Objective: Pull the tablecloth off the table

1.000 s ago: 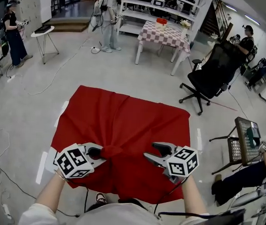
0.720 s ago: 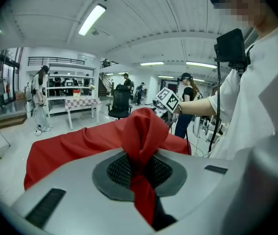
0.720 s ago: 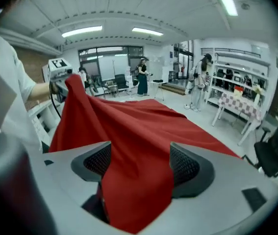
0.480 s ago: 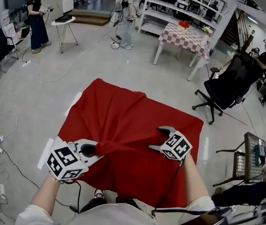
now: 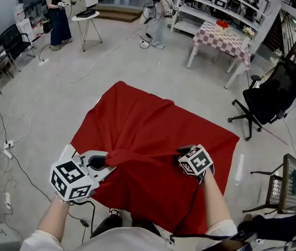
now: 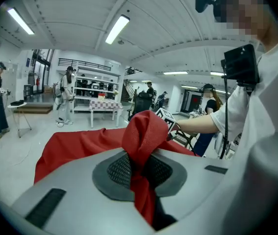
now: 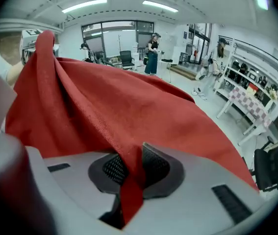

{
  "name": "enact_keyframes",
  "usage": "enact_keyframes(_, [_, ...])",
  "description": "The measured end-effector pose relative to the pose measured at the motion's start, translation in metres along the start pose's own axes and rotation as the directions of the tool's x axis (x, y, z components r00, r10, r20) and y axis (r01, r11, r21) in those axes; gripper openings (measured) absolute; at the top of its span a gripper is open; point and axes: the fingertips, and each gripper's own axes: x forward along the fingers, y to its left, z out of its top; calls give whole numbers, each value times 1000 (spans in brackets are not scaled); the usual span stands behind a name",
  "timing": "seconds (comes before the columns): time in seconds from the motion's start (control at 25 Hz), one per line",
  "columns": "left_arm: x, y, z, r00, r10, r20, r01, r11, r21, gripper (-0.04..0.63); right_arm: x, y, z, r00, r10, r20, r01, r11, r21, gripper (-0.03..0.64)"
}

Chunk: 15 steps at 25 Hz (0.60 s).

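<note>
left claw (image 5: 107,163) clamped on a bunched fold of the red tablecloth (image 5: 153,122) near its front edge | right claw (image 5: 182,152): jaws have just been closing, now pinching a second fold | raised cloth ridge runs between both claws | rest of tablecloth lies spread, covering the tabletop

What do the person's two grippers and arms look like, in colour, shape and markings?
Both the left gripper and right gripper have light grey bodies with dark, mesh-textured pads. Each carries a white cube printed with black square markers. A black cable runs from the right one along the forearm. The person wears white short sleeves.
</note>
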Motion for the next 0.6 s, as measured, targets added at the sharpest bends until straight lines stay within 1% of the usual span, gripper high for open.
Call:
enact_keyframes(0.08, [4, 9, -3, 997, 71, -3, -71, 997, -33, 43, -4, 0, 0, 1000, -14, -8, 14, 999, 31, 35])
enact_keyframes(0.16, [7, 19, -6, 988, 152, -8, -152, 985, -75, 43, -12, 4, 4, 1000, -8, 11, 7, 998, 56, 31])
enact_keyframes(0.24, [9, 28, -8, 976, 217, -8, -216, 966, -139, 44, -22, 6, 11, 998, 18, 62, -24, 995, 95, 29])
enact_keyframes(0.36, [10, 35, -12, 961, 276, -2, -269, 937, -223, 43, -36, 7, 21, 988, 42, 147, -66, 986, 156, 29])
enact_keyframes(0.44, [8, 34, -14, 952, 307, 4, -297, 922, -249, 43, -43, 10, 23, 982, 44, 182, -74, 983, 165, 29])
enact_keyframes(0.6, [3, 28, -12, 930, 367, 12, -352, 902, -250, 44, -55, 15, 30, 974, 21, 226, -57, 986, 155, 29])
